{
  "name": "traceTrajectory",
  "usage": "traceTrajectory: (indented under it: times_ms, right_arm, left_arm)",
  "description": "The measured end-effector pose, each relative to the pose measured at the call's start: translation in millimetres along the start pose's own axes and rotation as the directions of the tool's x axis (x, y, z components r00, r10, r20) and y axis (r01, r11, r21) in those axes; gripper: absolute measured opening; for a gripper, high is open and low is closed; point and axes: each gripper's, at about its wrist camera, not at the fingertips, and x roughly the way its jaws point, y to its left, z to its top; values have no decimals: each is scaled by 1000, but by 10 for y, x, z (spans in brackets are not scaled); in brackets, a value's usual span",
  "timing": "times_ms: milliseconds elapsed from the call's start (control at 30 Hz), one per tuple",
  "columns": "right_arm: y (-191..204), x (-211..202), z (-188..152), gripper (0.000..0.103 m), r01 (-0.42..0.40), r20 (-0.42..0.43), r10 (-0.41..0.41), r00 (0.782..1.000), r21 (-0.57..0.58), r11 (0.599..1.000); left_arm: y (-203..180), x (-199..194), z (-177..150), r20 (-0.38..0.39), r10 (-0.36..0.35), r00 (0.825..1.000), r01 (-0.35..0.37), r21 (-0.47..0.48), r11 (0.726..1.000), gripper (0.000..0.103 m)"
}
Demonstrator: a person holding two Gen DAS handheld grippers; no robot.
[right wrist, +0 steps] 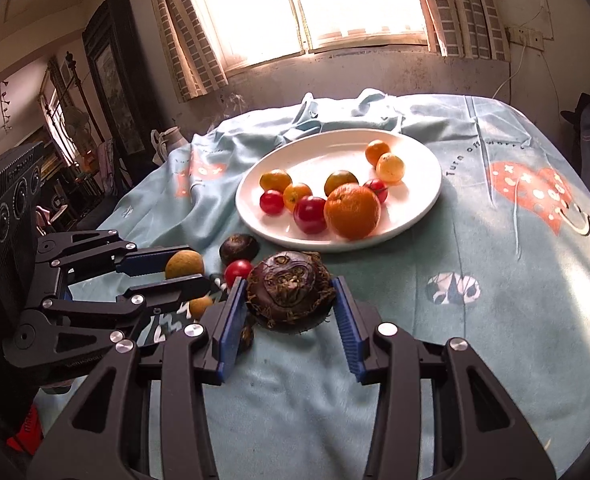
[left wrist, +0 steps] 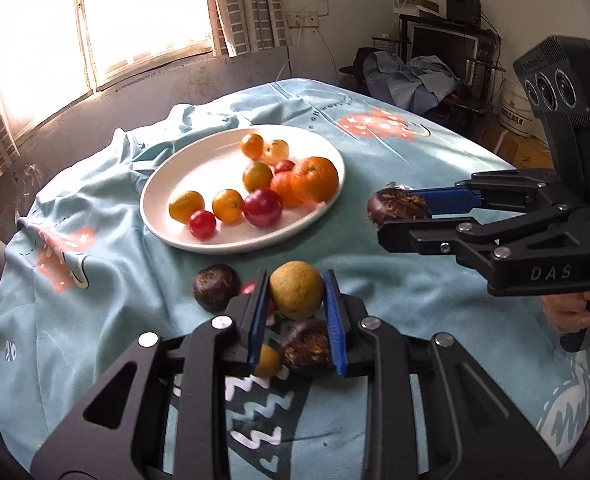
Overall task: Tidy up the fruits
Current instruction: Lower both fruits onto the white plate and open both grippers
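Note:
My left gripper point(left wrist: 297, 280) is shut on a round tan fruit point(left wrist: 295, 290), held just above the blue cloth; the right wrist view shows this gripper point(right wrist: 193, 266) and its fruit point(right wrist: 183, 265) at the left. My right gripper point(right wrist: 289, 284) is shut on a dark, rough water chestnut point(right wrist: 289, 290), also seen in the left wrist view point(left wrist: 399, 206). A white plate point(left wrist: 167, 184) holds an orange point(left wrist: 315, 178) and several small red and yellow tomatoes. On the cloth near the grippers lie a dark chestnut point(left wrist: 216, 286), another chestnut point(left wrist: 307, 346), a small tan fruit point(left wrist: 267, 360) and a red tomato point(right wrist: 237, 272).
The blue printed cloth point(right wrist: 495, 280) covers a round table and bunches into folds point(right wrist: 335, 112) behind the plate point(right wrist: 415, 168). A window with curtains lies beyond. Furniture and piled clothes point(left wrist: 415, 76) stand past the table's far right. A person's hand point(left wrist: 571, 308) grips the right gripper's handle.

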Motion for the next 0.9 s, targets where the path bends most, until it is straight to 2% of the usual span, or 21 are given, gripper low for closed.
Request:
traceTrajectory:
  times_ms: [133,200,333,433,467,500,533,567,600,767,900]
  right_arm:
    - [-187,97,393,44,43,108,-49,993,56,997]
    - [-301,233,565,44,68,131,-77,988,74,995]
    - [-459,608,766,44,106,106,-112,988,58,993]
    - [-499,835,817,44,100,75,-103,992,43,994]
    - [-496,889,829,44,104,67,-106,992,33,994]
    - [-480,917,831,52,121,63,-122,991,16,993]
    - [-462,917,841,60,142,68,-141,988,1,990]
    - [-435,884,833,66,155,86,-154,984,-6,988]
    - [-410,835,829,66,151,103,-149,983,-12,988]
    - [-256,513,807,66,103,133,-101,986,-2,995]
    - [-86,302,602,66,54,106,-55,993,14,998]
  left_arm:
    - [382,163,319,37,59,998,-55,-102,993,27]
    - [559,313,469,44,74,996,-67,-146,987,27]
    - [802,769,771,8,94,996,-92,-173,981,27]
    - [903,1072,897,-24,94,995,-97,-182,978,28]
    - [926,1127,905,-32,104,994,-108,-192,975,39]
    - [948,1146,910,-32,117,993,-122,-205,971,55]
    - [964,1119,902,-17,140,990,-140,-218,966,82]
    - [971,1053,882,14,162,987,-154,-229,961,86]
    - [971,982,856,33,171,985,-159,-230,960,86]
    - [955,597,660,30,177,984,-165,-235,958,93]
    - [902,224,343,33,189,981,-174,-266,948,98]
